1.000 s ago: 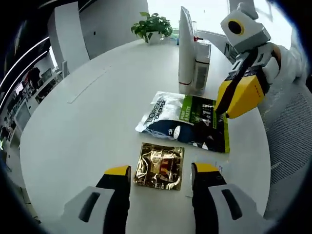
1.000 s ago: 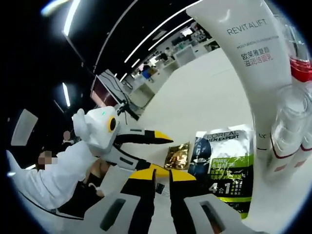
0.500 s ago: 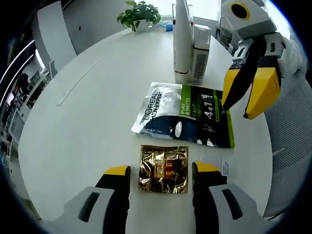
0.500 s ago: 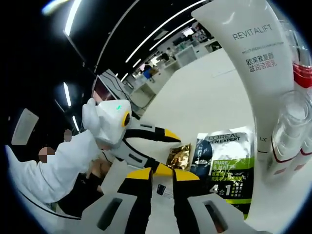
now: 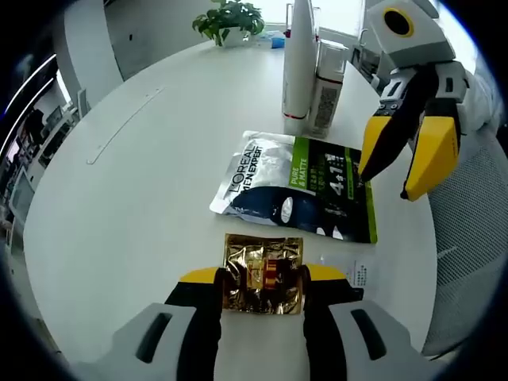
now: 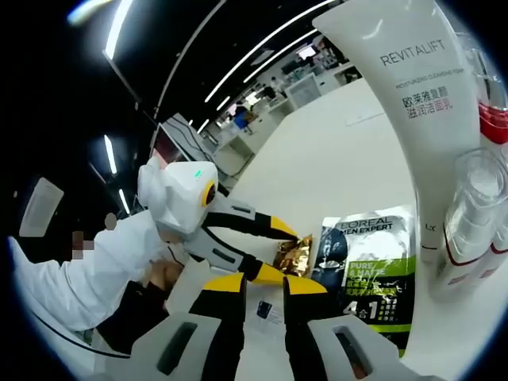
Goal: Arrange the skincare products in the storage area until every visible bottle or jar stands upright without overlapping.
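On the white table (image 5: 119,198), our left gripper (image 5: 262,279) has its fingers closing narrowly around the flat gold sachet (image 5: 263,274); being thin foil, it may crumple or slip. Our right gripper (image 6: 262,286) hovers, fingers slightly apart, empty. The upright tube (image 5: 297,67) and bottle (image 5: 325,95) overlap behind the sheet-mask pack (image 5: 298,186); contact is unclear.

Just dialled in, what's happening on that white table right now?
A person is sorting skincare items with two handheld grippers. The left gripper has its yellow-tipped fingers on either side of the crinkled gold foil sachet lying flat on the white round table. The right gripper hovers open above the black, green and silver face-mask pouch, which lies flat. The tall white cleanser tube and the clear red-banded bottle stand upright behind.
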Tool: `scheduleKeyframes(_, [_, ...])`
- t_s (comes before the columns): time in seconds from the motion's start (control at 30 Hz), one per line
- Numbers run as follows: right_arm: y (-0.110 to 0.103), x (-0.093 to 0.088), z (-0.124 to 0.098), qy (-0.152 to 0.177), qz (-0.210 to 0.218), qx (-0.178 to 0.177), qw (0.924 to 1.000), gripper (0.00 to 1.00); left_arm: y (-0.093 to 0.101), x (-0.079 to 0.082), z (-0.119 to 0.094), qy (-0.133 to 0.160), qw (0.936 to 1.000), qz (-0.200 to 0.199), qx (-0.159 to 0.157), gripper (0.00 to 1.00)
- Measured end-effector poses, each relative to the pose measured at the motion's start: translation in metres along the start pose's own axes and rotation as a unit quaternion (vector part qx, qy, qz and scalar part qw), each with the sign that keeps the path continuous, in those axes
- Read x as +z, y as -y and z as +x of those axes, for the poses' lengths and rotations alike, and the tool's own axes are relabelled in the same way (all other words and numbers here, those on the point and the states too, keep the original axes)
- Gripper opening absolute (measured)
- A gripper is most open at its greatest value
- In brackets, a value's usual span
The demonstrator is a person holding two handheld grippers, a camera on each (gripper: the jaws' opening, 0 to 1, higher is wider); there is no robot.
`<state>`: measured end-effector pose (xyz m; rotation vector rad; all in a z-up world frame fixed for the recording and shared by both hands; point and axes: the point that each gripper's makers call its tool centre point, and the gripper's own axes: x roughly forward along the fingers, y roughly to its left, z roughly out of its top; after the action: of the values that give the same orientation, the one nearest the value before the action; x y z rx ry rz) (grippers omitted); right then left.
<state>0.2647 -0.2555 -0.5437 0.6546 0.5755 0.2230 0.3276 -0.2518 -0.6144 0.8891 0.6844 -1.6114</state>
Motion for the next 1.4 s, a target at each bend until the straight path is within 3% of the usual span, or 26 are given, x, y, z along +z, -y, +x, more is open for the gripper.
scheduleKeyframes(0.3, [0.000, 0.001, 0.000, 0.003, 0.002, 0.001, 1.0000, 0.12, -0.002, -0.001, -0.001, 0.001, 1.0000, -0.007, 0.002, 0.37])
scheduleKeyframes(0.4, [0.000, 0.001, 0.000, 0.002, 0.002, -0.001, 1.0000, 0.13, -0.004, 0.007, -0.007, 0.020, 0.9997, -0.012, 0.010, 0.21])
scheduleKeyframes(0.43, [0.001, 0.001, 0.001, 0.001, 0.001, -0.001, 1.0000, 0.13, -0.006, 0.010, -0.007, 0.032, 0.9994, -0.005, 0.014, 0.21])
scheduleKeyframes(0.53, [0.001, 0.000, 0.001, 0.000, -0.001, -0.002, 1.0000, 0.13, -0.007, -0.002, -0.002, 0.007, 0.9999, -0.003, 0.012, 0.25])
scheduleKeyframes(0.63, [0.002, 0.000, 0.001, 0.000, -0.001, -0.003, 1.0000, 0.13, -0.007, -0.001, -0.004, 0.015, 0.9997, -0.011, 0.013, 0.30])
scheduleKeyframes(0.73, [0.003, 0.001, 0.000, 0.002, 0.002, -0.004, 1.0000, 0.13, -0.002, -0.004, -0.005, 0.005, 0.9999, -0.009, 0.004, 0.41])
scheduleKeyframes(1.07, [0.001, -0.001, 0.001, -0.003, 0.000, 0.000, 1.0000, 0.13, 0.009, -0.001, -0.002, 0.001, 0.9998, 0.010, -0.016, 0.40])
scheduleKeyframes(1.4, [0.001, 0.001, 0.000, -0.002, 0.001, 0.000, 1.0000, 0.13, 0.005, -0.002, 0.000, -0.011, 0.9995, 0.026, -0.017, 0.44])
